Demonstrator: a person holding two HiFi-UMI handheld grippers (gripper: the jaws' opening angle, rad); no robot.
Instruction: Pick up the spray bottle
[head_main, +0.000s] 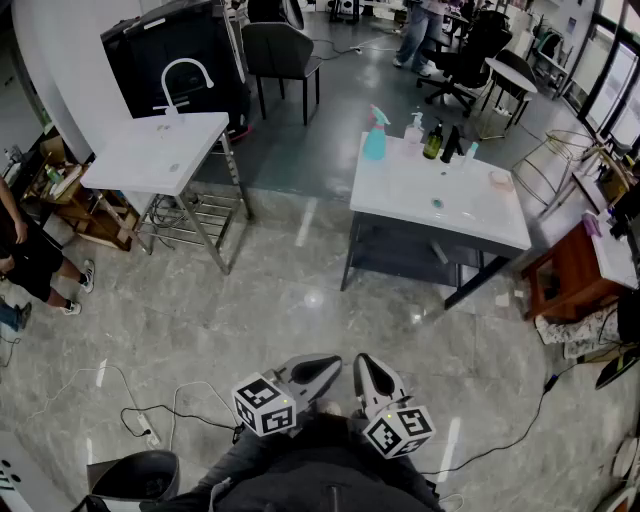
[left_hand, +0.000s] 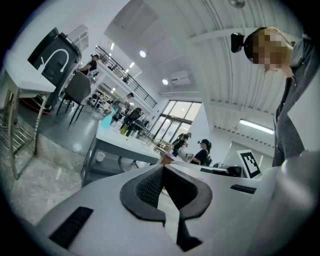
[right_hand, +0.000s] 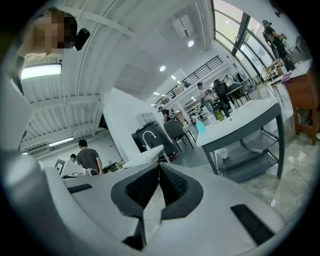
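Left gripper (head_main: 322, 372) and right gripper (head_main: 366, 372) both sit shut on nothing (the table (head_main: 455, 218) is well off), so reaching in unopened probably just topples the spray bottle (head_main: 376, 136).

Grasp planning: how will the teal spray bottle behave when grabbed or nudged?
The spray bottle looks tall and narrow, trigger head on top: probably tippy if pushed high. Seemingly plastic, so likely light, squeezable. It stands near the table edge beside a pump bottle; a shove might topple both.
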